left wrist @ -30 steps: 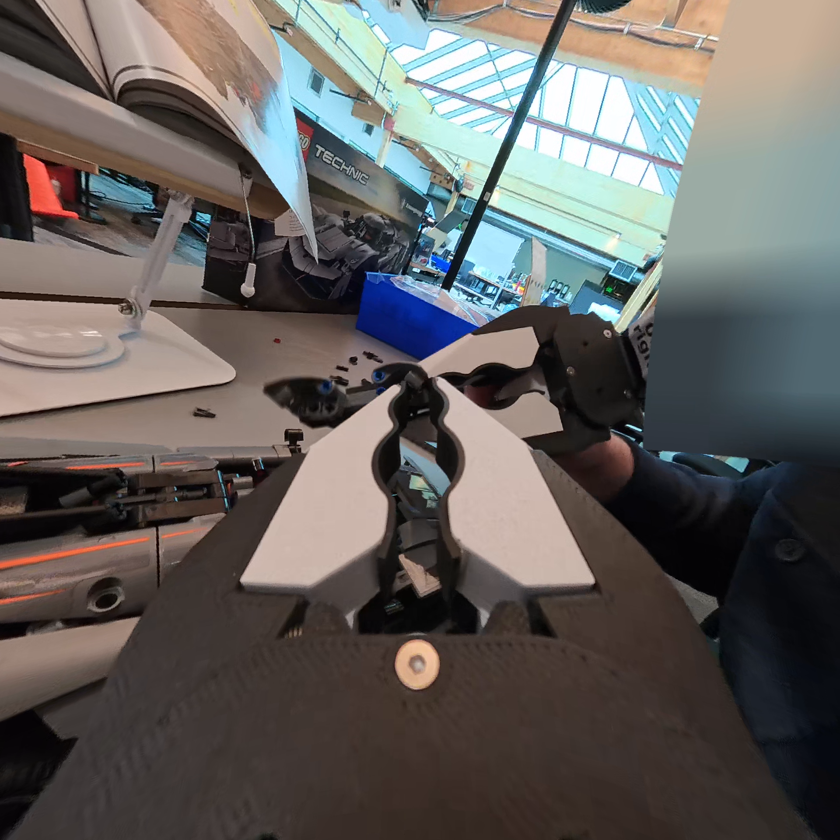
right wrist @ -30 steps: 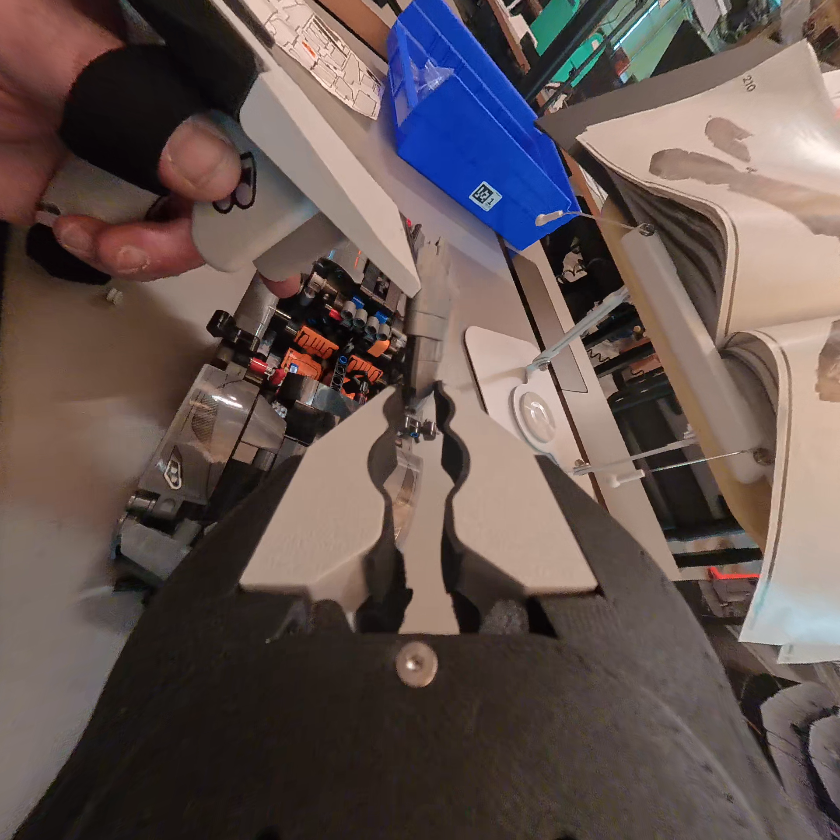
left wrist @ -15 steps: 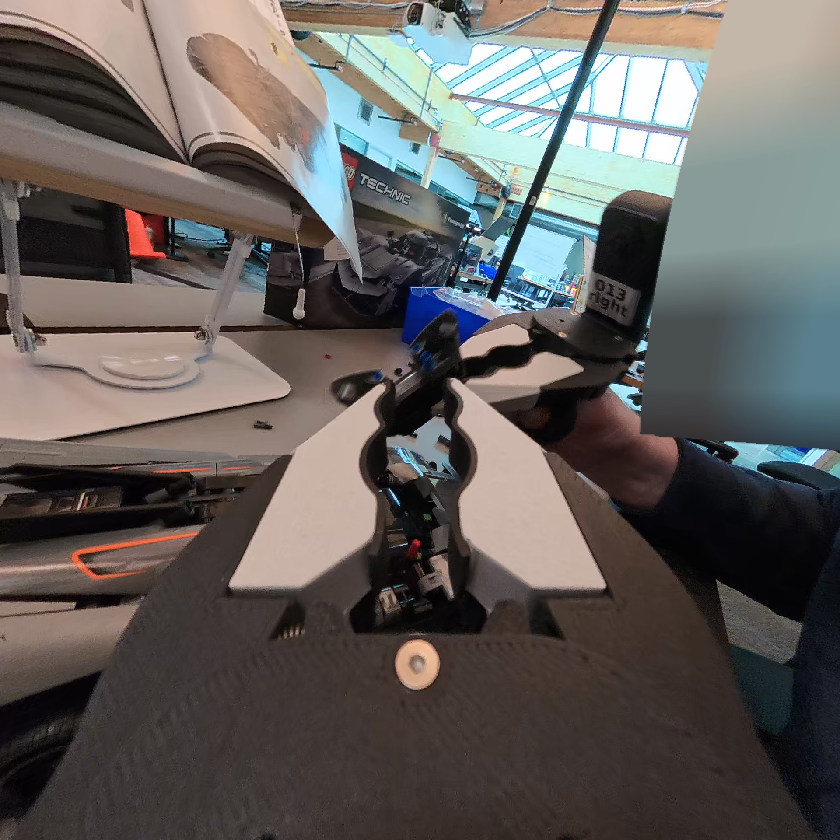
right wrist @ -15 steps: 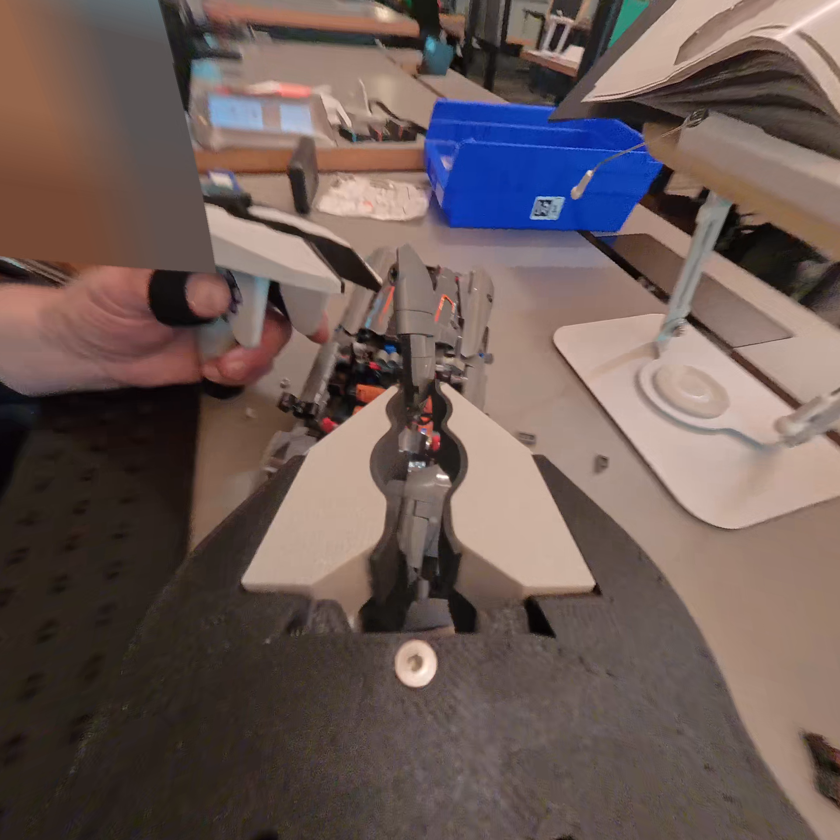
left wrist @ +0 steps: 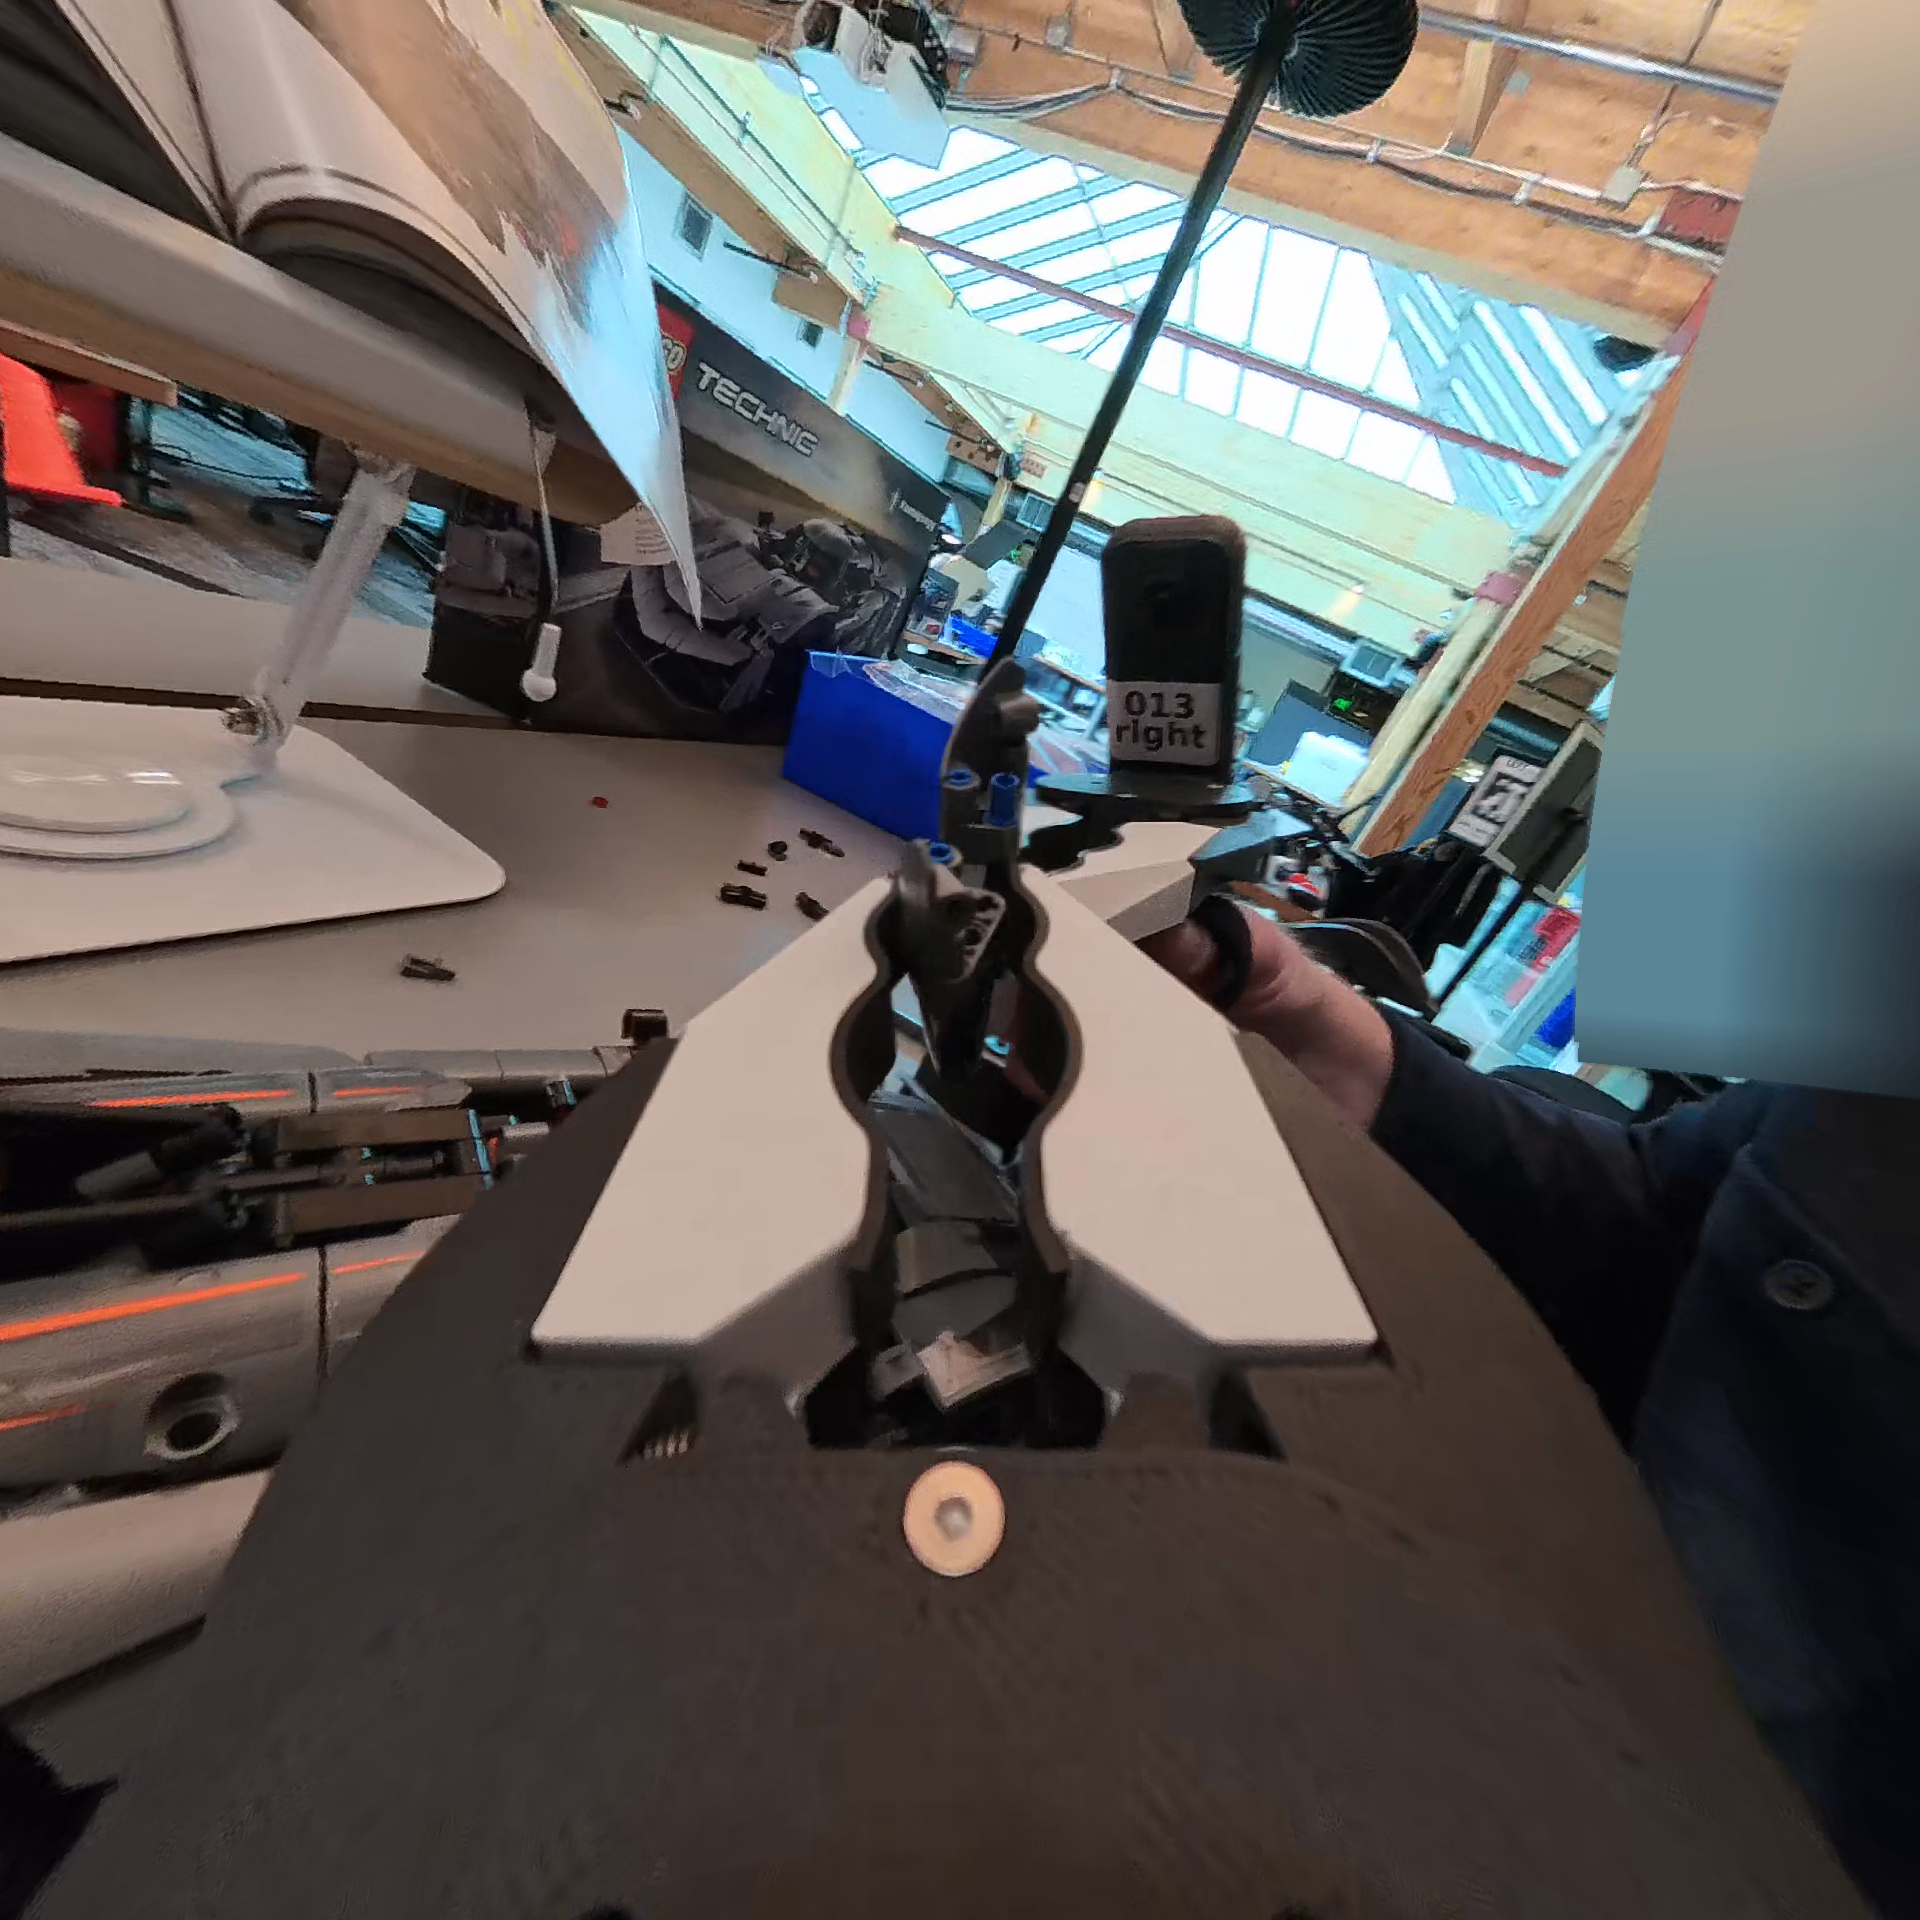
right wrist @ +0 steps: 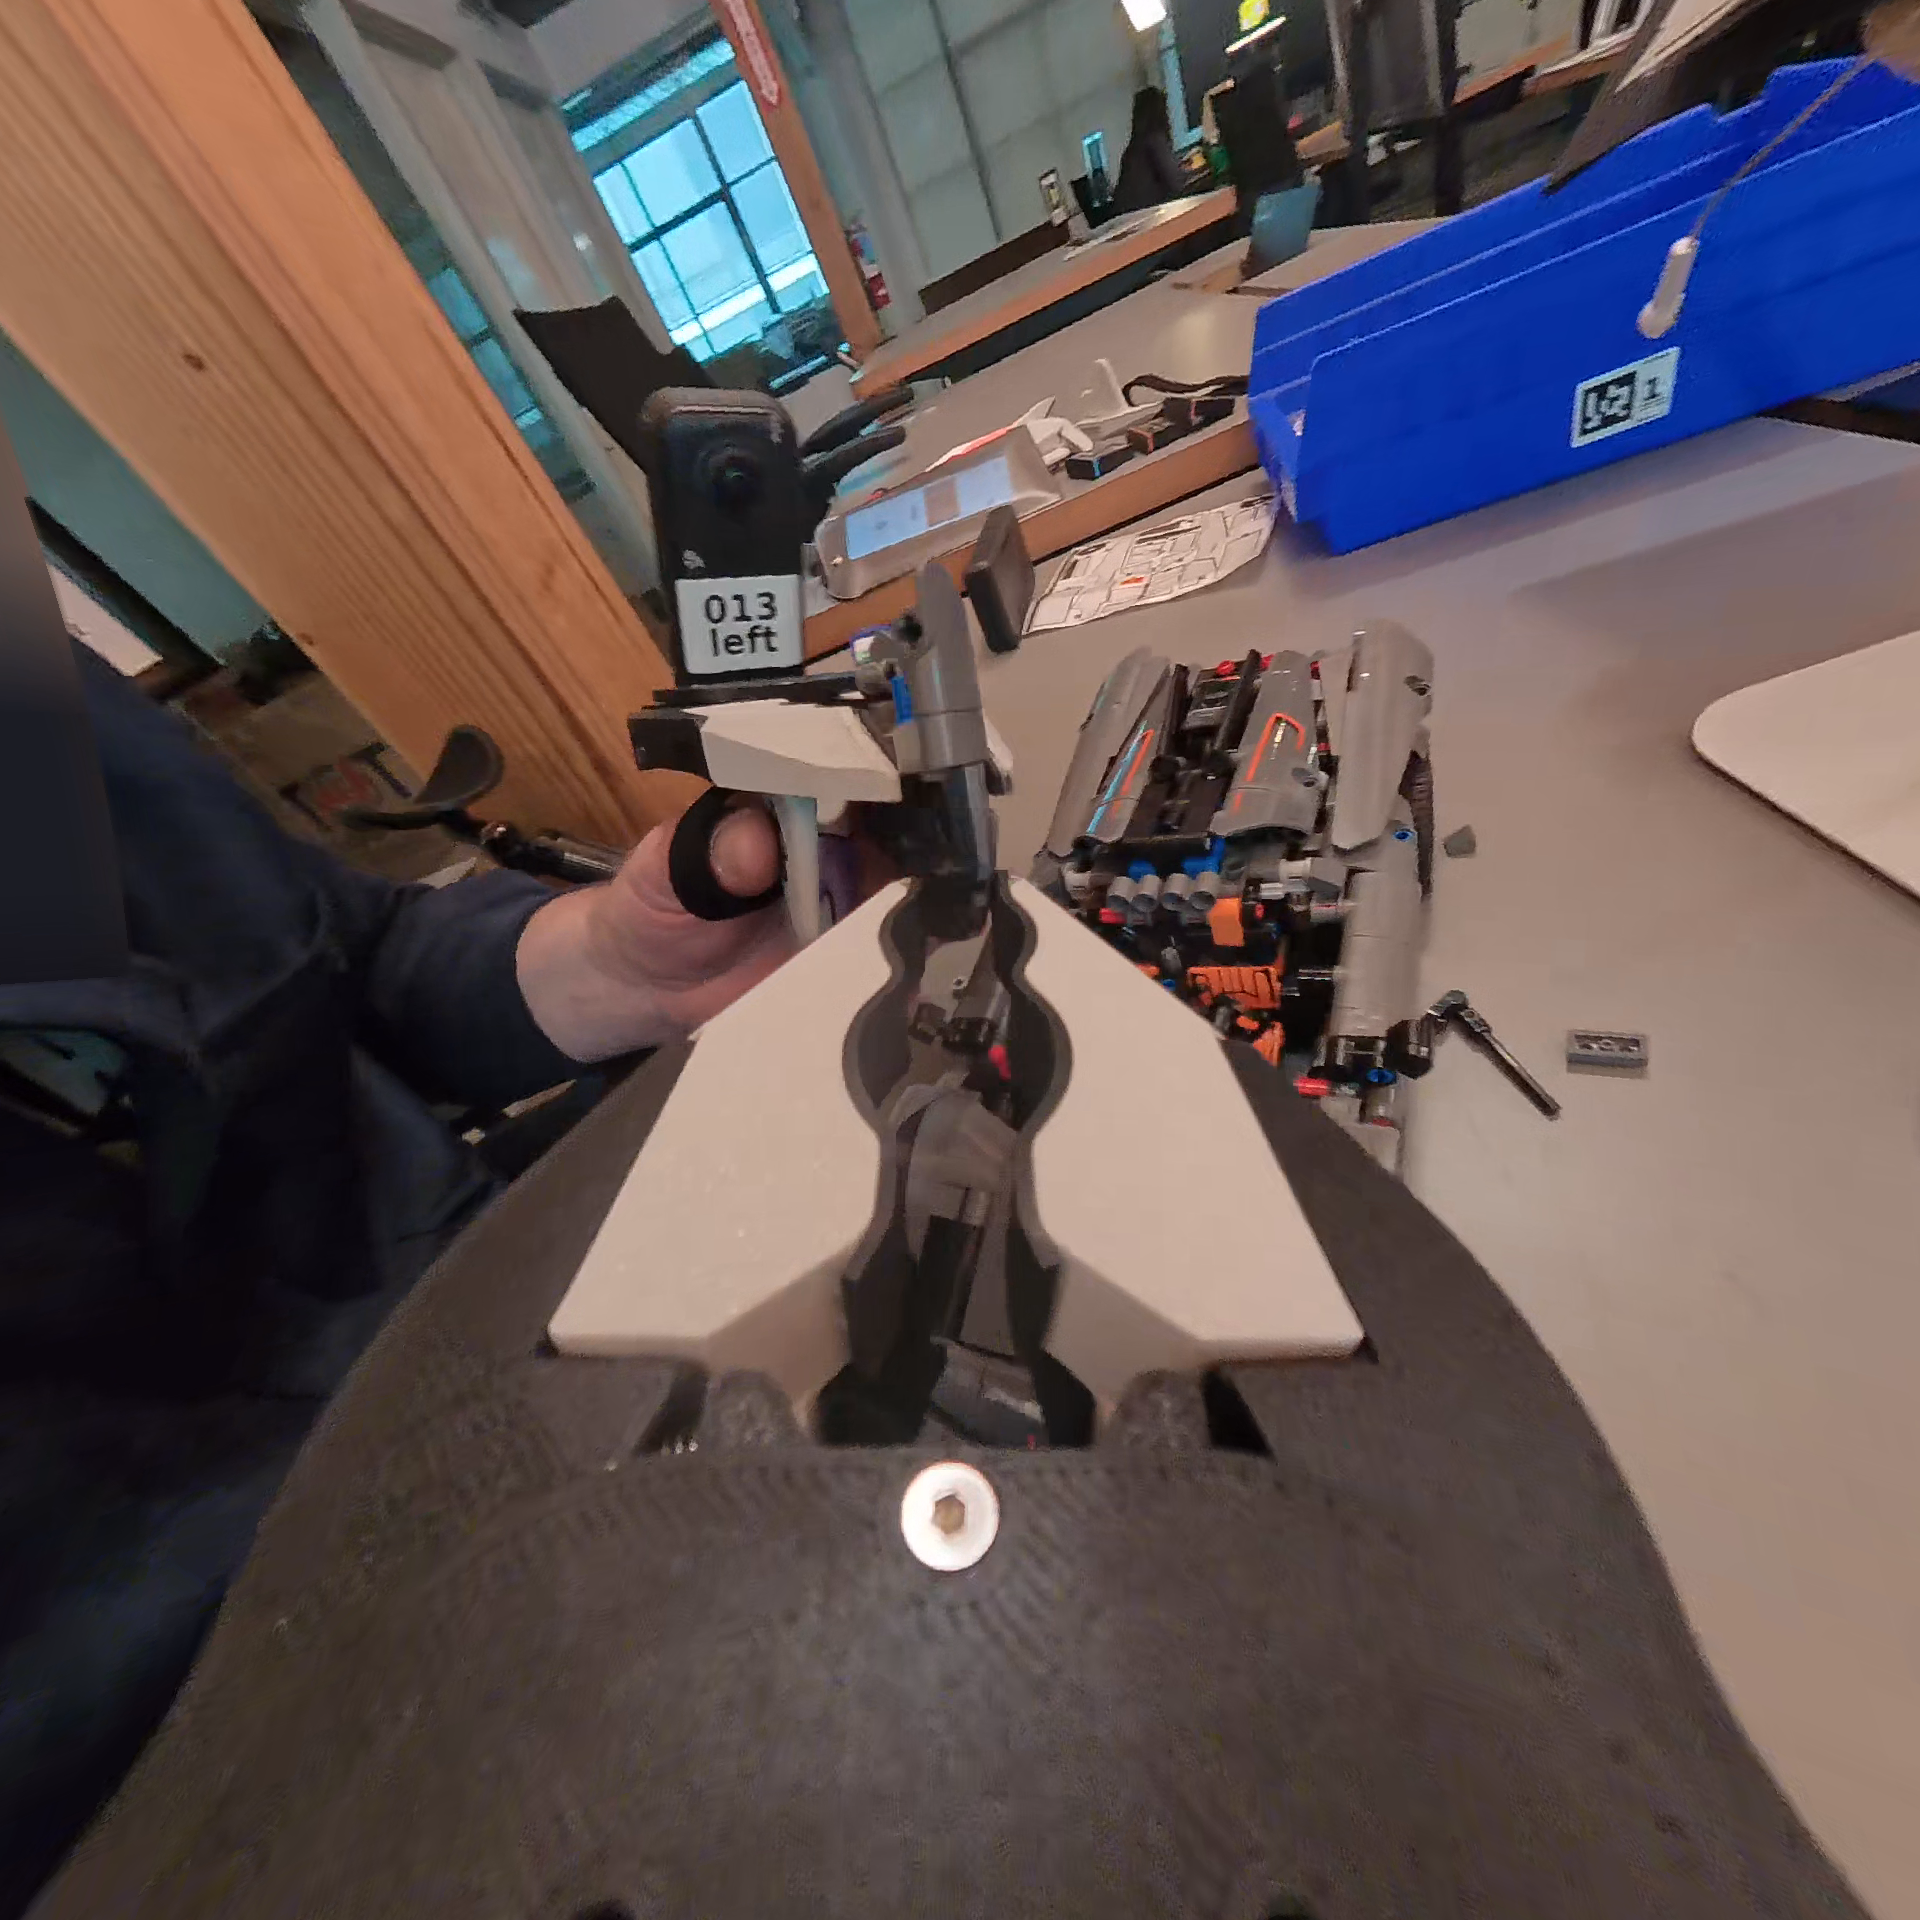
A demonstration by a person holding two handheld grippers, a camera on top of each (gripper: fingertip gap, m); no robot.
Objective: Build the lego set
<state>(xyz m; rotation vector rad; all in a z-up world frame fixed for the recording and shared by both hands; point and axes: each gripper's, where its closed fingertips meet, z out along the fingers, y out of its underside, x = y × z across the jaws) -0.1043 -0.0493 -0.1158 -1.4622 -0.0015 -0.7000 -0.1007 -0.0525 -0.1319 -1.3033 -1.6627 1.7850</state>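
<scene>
A small grey and black lego sub-assembly (left wrist: 982, 800) with blue pins is held upright in the air between both grippers. My left gripper (left wrist: 951, 909) is shut on its lower grey part. My right gripper (right wrist: 956, 899) is shut on its black lower end, and its grey panel (right wrist: 940, 675) sticks up above the fingertips. The right gripper (left wrist: 1132, 831) faces me in the left wrist view, and the left gripper (right wrist: 790, 748) faces me in the right wrist view. The large grey, black and orange lego car body (right wrist: 1236, 831) lies on the table; it also shows in the left wrist view (left wrist: 208, 1195).
A blue bin (right wrist: 1558, 343) stands at the back of the table. An open instruction book (left wrist: 416, 208) rests on a white stand (left wrist: 208, 852). Loose black pins (left wrist: 769, 883) and a small grey plate (right wrist: 1605, 1047) lie on the table. A wooden post (right wrist: 260, 416) is at the left. The tips of both grippers are at nearly the same place. From the right gripper's tips to the small grey plate (right wrist: 1605, 1047) is close to 15 cm.
Both grippers have lifted the sub-assembly off the car body and turned it from lying flat to upright. The right wrist view has swung from the table toward the left gripper.
</scene>
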